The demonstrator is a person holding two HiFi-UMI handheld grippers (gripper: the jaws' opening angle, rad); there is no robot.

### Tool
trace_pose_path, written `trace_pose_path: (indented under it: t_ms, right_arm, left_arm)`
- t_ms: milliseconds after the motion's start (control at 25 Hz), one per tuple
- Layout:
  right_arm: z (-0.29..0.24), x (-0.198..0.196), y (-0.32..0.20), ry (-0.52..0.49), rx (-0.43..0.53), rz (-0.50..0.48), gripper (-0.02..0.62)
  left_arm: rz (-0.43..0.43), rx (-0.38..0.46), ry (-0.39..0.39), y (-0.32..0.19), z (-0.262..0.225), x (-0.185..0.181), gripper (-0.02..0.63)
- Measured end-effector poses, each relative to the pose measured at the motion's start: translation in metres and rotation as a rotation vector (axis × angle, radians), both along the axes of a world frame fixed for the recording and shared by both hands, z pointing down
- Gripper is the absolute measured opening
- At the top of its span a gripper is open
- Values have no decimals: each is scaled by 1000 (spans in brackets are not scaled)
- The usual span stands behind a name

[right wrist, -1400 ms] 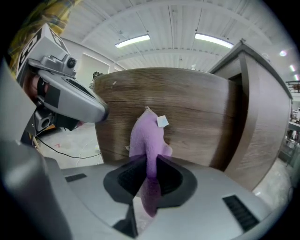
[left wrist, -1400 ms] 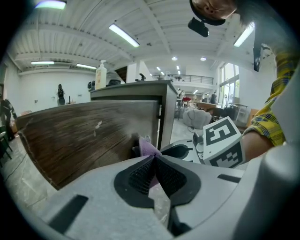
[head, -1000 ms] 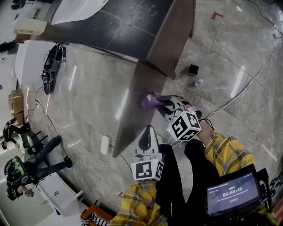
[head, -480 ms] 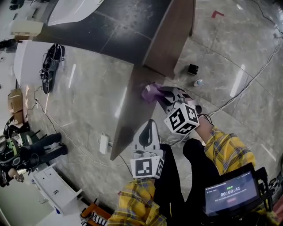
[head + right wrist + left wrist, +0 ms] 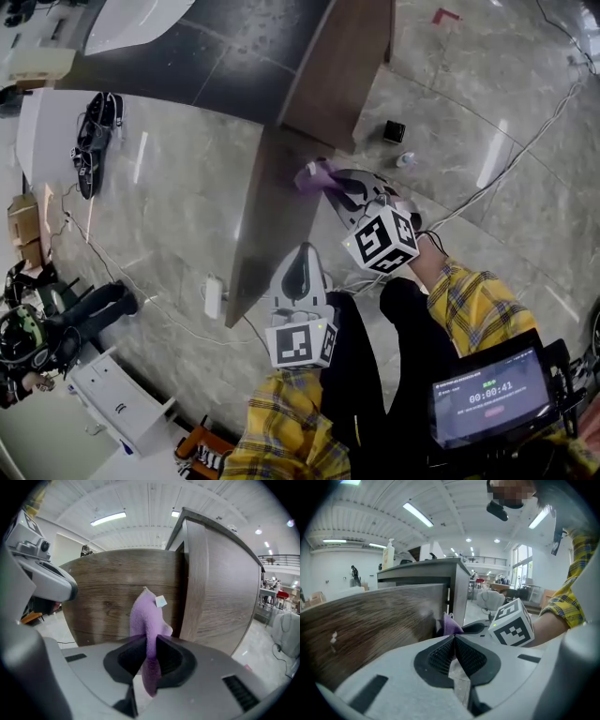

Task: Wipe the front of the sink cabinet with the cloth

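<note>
right tool point(image 5: 147, 645) clamped on purple cloth point(image 5: 146, 613); cloth stood upright past its tips; cabinet point(image 5: 105, 597) front lay dead ahead, close | left tool point(image 5: 454, 645) closed, empty, farther back; right nearer

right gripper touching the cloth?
Touching. The right gripper view shows the right gripper with jaws clamped on the purple cloth.
</note>
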State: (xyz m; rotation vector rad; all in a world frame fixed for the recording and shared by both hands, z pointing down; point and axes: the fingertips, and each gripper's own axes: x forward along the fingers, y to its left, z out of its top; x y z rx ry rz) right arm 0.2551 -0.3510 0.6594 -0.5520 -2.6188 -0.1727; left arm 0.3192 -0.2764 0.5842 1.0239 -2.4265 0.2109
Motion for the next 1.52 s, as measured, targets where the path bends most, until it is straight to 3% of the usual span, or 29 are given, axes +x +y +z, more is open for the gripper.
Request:
trace_pose_path:
  t_ms: [240, 480, 1080, 1520]
  right_arm:
    - [-6, 24, 10, 9, -43, 20, 41]
    - [12, 53, 34, 38, -67, -30, 41]
    - [53, 117, 153, 140, -108, -99, 41]
    - [98, 112, 192, 156, -133, -87, 41]
  left_arm:
    - [-12, 4, 18, 12, 0, 4, 8]
    - [-45, -21, 29, 26, 13, 14, 8]
    - [-23, -65, 89, 111, 37, 56, 8]
    - [50, -98, 91, 134, 71, 59, 8]
